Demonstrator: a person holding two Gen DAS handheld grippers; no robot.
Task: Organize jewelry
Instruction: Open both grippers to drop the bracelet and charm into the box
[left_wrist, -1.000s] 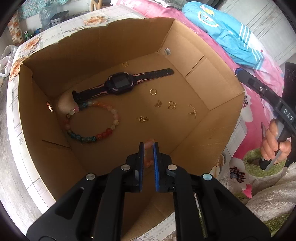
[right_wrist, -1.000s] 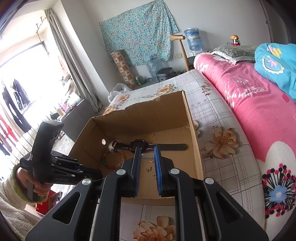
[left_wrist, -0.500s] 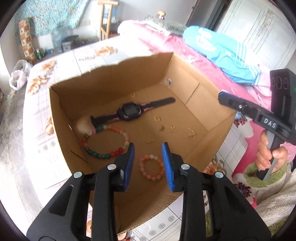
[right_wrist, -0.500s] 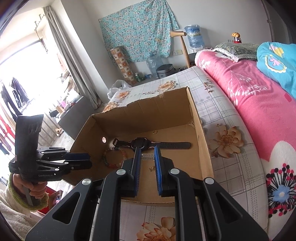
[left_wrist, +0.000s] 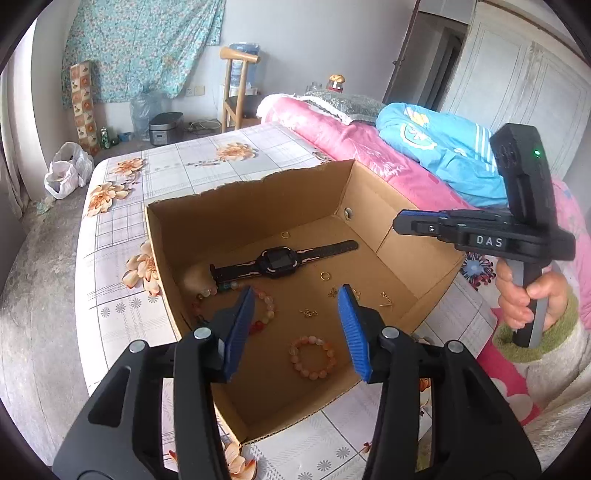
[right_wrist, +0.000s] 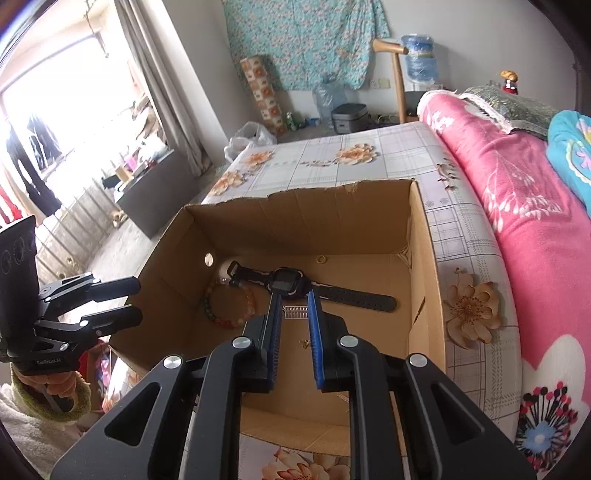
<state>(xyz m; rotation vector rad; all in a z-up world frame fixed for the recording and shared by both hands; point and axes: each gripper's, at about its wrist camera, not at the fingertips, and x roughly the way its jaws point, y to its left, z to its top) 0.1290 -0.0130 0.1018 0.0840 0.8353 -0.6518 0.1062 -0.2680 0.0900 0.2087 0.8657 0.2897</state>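
Hovering above the near edge of the cardboard box, the left gripper has its blue pads spreading apart with nothing between them; the small pink bead bracelet lies flat on the box floor below the gap, apart from both pads, which suggests it now sits where it is meant to. Further in, the black smartwatch stretches across the floor with its strap laid out straight, and the larger multicoloured bead bracelet rests just in front of it, partly hidden behind the left pad. A gold ring and several small gold charms are scattered to the right, each lying separately, so the pieces probably stay untangled and easy to pick out. The right gripper points down into the box from the other side, its jaws nearly closed on a narrow gap; a small pale silvery piece shows in that gap, but whether it is pinched or merely lying on the floor beyond I cannot tell. The box stands on a flower-patterned bed sheet, its open top giving both tools free reach from above.
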